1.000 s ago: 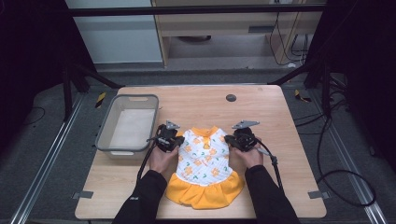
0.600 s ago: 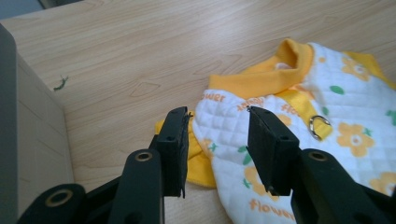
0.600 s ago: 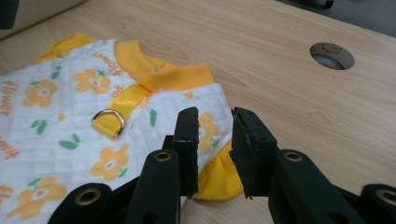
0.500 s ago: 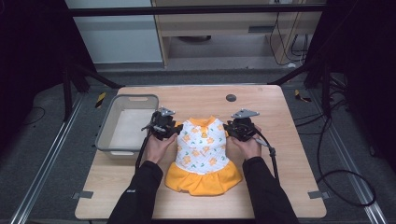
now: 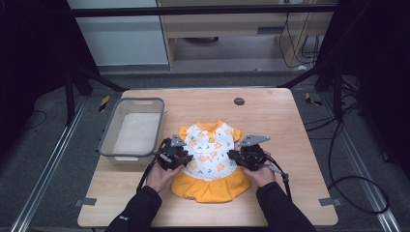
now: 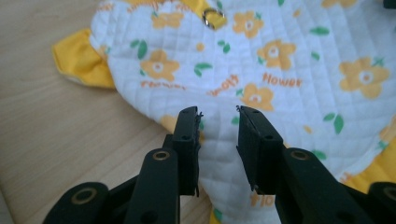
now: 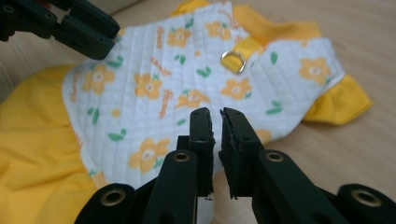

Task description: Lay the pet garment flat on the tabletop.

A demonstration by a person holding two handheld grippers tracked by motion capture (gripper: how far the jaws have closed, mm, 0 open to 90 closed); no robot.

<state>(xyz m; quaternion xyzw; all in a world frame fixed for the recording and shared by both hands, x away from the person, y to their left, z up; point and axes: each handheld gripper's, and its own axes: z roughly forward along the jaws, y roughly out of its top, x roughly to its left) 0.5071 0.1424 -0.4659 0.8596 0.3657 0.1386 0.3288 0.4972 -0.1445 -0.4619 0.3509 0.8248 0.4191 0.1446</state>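
High view: wood table with bare room at the far and right edges, grey bin at left. Dress lies flat near the front edge, left gripper and right gripper at its sides.

Left gripper view: jaws apart, just closing, over the white quilted edge, not clamped.

Right gripper view: jaws nearly together, just closing, nothing pinched; dress just beyond.

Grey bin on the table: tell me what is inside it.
The high view shows the grey bin holding nothing but its pale floor. Its near wall hides a strip of that floor. The flowered dress lies beside it on the table.
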